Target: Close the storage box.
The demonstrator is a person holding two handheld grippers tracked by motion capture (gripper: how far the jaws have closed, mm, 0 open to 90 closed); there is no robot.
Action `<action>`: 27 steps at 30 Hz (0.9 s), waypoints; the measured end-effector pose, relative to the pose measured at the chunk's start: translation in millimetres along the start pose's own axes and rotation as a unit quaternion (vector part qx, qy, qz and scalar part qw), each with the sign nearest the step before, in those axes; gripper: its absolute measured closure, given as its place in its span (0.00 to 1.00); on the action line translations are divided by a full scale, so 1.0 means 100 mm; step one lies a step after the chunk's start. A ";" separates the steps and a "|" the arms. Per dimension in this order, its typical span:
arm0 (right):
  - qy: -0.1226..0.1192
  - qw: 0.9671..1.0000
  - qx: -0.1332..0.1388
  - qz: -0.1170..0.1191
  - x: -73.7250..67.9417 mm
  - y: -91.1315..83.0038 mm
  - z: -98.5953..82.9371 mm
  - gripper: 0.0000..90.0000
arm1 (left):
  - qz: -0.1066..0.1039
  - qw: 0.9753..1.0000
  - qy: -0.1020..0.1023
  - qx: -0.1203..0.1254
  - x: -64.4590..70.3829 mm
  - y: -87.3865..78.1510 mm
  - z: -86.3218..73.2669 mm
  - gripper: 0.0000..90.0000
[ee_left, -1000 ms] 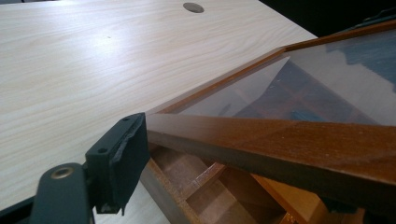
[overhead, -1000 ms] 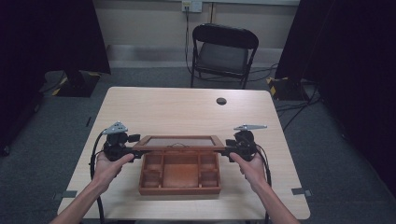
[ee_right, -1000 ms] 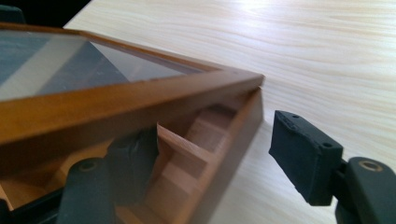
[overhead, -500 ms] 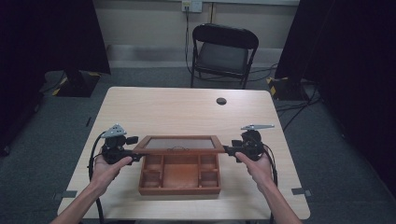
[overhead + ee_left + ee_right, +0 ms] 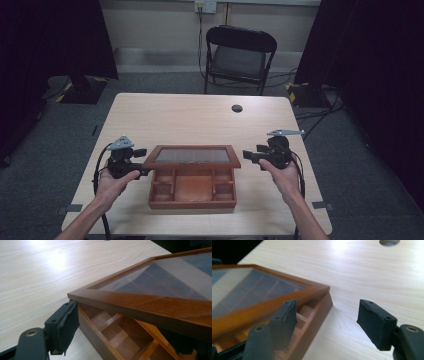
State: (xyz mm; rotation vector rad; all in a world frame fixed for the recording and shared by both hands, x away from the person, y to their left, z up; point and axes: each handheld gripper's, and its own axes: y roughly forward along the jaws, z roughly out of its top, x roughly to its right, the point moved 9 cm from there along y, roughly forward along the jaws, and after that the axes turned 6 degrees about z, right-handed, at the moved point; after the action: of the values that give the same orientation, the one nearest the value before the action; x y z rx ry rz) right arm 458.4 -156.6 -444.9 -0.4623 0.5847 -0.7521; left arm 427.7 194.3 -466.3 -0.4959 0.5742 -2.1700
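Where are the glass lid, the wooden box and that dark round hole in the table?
glass lid (image 5: 191, 156), high view, middle of its glass pane.
wooden box (image 5: 192, 189), high view, floor of its middle compartment.
dark round hole (image 5: 237, 108), high view, its centre.

Box: glossy brown wood; lid glass-paned, reflective. Table: pale, smooth wood-grain. Gripper fingers: matt black.

Black tongs with chipped pads, brass-ringed screws, grey three-cornered plates, trailing cables.
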 end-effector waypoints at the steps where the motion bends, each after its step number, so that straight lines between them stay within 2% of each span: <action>1: -0.002 1.000 0.005 0.002 -0.01 -0.01 0.04 0.35 | -0.001 1.000 0.000 0.000 0.01 0.00 -0.02 0.22; 3: 0.004 1.000 0.009 0.012 -0.06 -0.03 0.10 0.32 | -0.004 1.000 0.007 -0.006 0.02 0.01 -0.06 0.22; 5: 0.004 0.999 0.012 0.031 -0.14 -0.04 0.16 0.32 | -0.005 1.000 0.005 -0.008 0.02 0.01 -0.08 0.22; 9: -0.025 0.997 0.022 0.066 -0.42 -0.06 0.33 0.37 | -0.009 1.000 0.004 -0.008 0.01 0.01 -0.08 0.21; 11: -0.051 0.995 0.024 0.078 -0.59 -0.05 0.41 0.42 | -0.014 1.000 0.000 -0.007 0.02 0.02 -0.08 0.20; 13: -0.069 0.991 0.016 0.110 -0.81 -0.02 0.45 0.45 | -0.015 1.000 0.001 -0.009 0.02 0.02 -0.09 0.20; 14: -0.081 0.989 0.013 0.119 -0.91 0.00 0.47 0.48 | -0.015 1.000 0.001 -0.009 0.02 0.02 -0.09 0.20; 15: -0.081 0.989 0.013 0.119 -0.91 0.00 0.47 0.48 | -0.015 1.000 0.000 -0.009 0.02 0.02 -0.09 0.20; 16: -0.100 0.984 0.003 0.151 -1.12 0.05 0.50 0.51 | -0.014 1.000 -0.001 -0.009 0.02 0.02 -0.09 0.20; 19: -0.121 0.975 -0.016 0.185 -1.39 0.14 0.54 0.60 | -0.015 1.000 0.000 -0.009 0.02 0.02 -0.09 0.20; 21: -0.134 0.970 -0.027 0.202 -1.53 0.21 0.56 0.66 | -0.018 1.000 -0.001 -0.009 0.03 0.02 -0.09 0.20; 22: -0.134 0.970 -0.027 0.202 -1.53 0.21 0.56 0.66 | -0.018 1.000 -0.001 -0.009 0.03 0.02 -0.09 0.20; 23: -0.140 0.967 -0.031 0.211 -1.59 0.24 0.56 0.68 | -0.018 1.000 -0.001 -0.009 0.03 0.02 -0.09 0.20; 24: -0.149 0.960 -0.042 0.234 -1.72 0.30 0.53 0.74 | -0.018 1.000 0.000 -0.010 0.03 0.02 -0.10 0.20; 25: -0.152 0.958 -0.047 0.237 -1.75 0.32 0.51 0.75 | -0.017 1.000 0.002 -0.011 0.03 0.02 -0.10 0.20; 27: -0.156 0.954 -0.065 0.249 -1.81 0.38 0.46 0.76 | -0.017 1.000 0.004 -0.013 0.03 0.02 -0.10 0.20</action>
State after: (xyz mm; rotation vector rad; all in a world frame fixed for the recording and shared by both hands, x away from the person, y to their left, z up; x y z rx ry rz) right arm 400.1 10.7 -374.4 -0.5163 0.4287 -0.1518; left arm 422.2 193.3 -475.7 -0.5148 0.6019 -2.2009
